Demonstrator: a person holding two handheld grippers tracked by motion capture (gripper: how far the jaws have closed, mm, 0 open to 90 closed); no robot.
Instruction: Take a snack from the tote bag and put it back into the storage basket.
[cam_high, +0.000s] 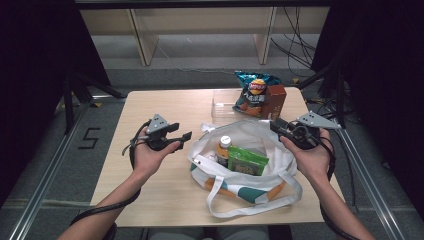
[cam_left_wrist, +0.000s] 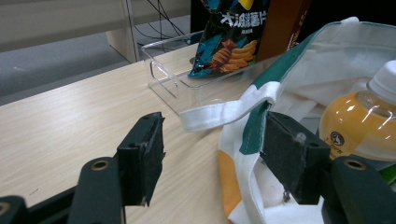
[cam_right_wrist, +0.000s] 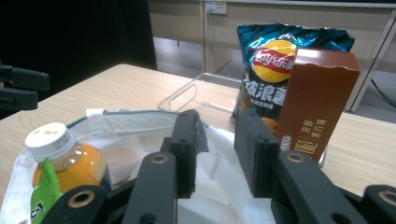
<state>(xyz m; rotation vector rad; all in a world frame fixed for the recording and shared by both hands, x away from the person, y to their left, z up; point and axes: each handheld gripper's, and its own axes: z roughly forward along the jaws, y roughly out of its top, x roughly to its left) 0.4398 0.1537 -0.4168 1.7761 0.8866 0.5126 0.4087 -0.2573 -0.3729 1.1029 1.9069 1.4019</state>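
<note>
White canvas made up the tote bag (cam_high: 250, 150) at the table's (cam_high: 150, 105) centre, a juice bottle (cam_high: 224, 148) and green packet (cam_high: 246, 161) inside it. At nine o'clock of the bag the left gripper (cam_high: 186, 135) hovered with jaws wide, its rim between them untouched. At two o'clock the right gripper (cam_high: 274, 125) stood narrowly parted over the rim, gripping nothing, just short of the chip bag (cam_high: 254, 90) and brown box (cam_high: 276, 100).

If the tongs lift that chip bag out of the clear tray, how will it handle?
The chip bag looks puffed, so probably light for its size. Its glossy film may crinkle and slip. It leans in the clear tray beside the brown box, so a push would likely tip it.
</note>
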